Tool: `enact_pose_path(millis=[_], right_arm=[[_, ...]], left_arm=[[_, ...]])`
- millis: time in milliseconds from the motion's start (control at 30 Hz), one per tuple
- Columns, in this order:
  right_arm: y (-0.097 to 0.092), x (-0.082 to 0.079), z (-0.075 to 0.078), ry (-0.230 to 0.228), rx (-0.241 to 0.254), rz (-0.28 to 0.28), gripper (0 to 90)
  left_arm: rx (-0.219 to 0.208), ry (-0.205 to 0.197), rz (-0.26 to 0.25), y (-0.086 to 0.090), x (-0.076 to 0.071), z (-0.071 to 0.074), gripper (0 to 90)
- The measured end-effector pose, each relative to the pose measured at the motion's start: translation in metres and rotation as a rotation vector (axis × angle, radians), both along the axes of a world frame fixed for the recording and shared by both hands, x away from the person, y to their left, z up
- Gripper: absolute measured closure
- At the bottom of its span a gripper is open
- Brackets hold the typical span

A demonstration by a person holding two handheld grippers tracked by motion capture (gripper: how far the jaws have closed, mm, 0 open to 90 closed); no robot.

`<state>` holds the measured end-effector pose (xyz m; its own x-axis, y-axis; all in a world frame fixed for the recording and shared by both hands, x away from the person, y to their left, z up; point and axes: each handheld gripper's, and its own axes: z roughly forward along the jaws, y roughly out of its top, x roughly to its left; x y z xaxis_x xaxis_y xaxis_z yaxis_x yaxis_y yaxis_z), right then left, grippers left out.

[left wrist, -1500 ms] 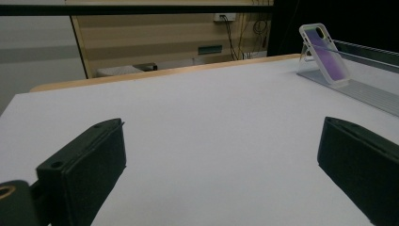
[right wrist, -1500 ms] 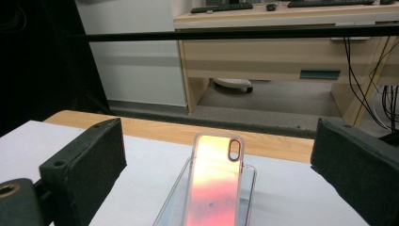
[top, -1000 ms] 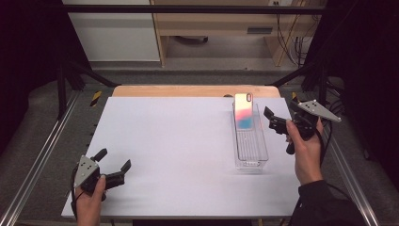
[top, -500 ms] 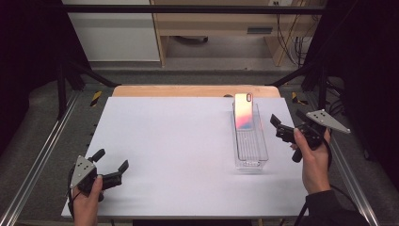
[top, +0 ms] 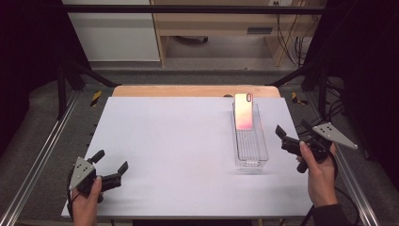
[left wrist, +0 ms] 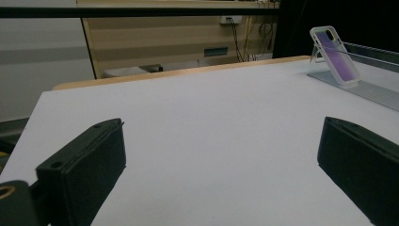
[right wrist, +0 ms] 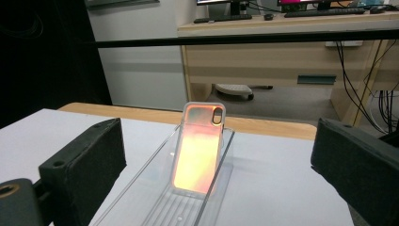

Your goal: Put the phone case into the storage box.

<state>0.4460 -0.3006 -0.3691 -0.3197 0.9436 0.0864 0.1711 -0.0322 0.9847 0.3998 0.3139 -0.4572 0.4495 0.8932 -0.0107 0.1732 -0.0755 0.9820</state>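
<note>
The right gripper (top: 295, 137) hangs off the worktop's (top: 179, 155) right edge with its fingers (right wrist: 84, 165) spread wide and nothing between them. In the right gripper view the phone case (right wrist: 197, 148) stands straight ahead in the gap between the two fingers, a little way beyond their tips and apart from both.

The case leans tilted at the far end of a clear tray (top: 251, 150), its foot on the tray floor and its top against the far wall. Its long axis runs up and away from the fingers, the camera hole at the top end; the face turned toward the fingers glows orange-pink. The tray's long axis runs the same way, away from the person, and its near end lies just beside the right fingers, to their left.

The left gripper (top: 109, 168) sits low at the near left corner of the worktop, fingers (left wrist: 82, 169) also wide and empty, possibly resting on the surface. From them the case (left wrist: 335, 56) is well apart, far ahead and to the right.
</note>
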Motion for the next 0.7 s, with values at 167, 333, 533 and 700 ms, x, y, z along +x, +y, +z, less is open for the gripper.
enact_pose_path(millis=[167, 333, 533, 700], right_arm=[[-0.002, -0.007, -0.008, -0.003, 0.005, 0.006, 3.9], [-0.004, -0.011, -0.014, 0.001, 0.010, 0.010, 3.9], [-0.003, -0.015, -0.022, 0.007, 0.001, 0.016, 3.7], [-0.001, -0.017, -0.030, 0.011, -0.004, 0.022, 3.7]], left_arm=[[0.010, 0.002, -0.001, 0.000, 0.000, -0.001, 1.2], [0.004, -0.001, -0.008, -0.001, 0.000, -0.001, 1.1], [0.002, -0.001, -0.007, 0.000, 0.000, -0.001, 1.1], [0.003, -0.002, -0.009, 0.000, 0.000, -0.001, 1.1]])
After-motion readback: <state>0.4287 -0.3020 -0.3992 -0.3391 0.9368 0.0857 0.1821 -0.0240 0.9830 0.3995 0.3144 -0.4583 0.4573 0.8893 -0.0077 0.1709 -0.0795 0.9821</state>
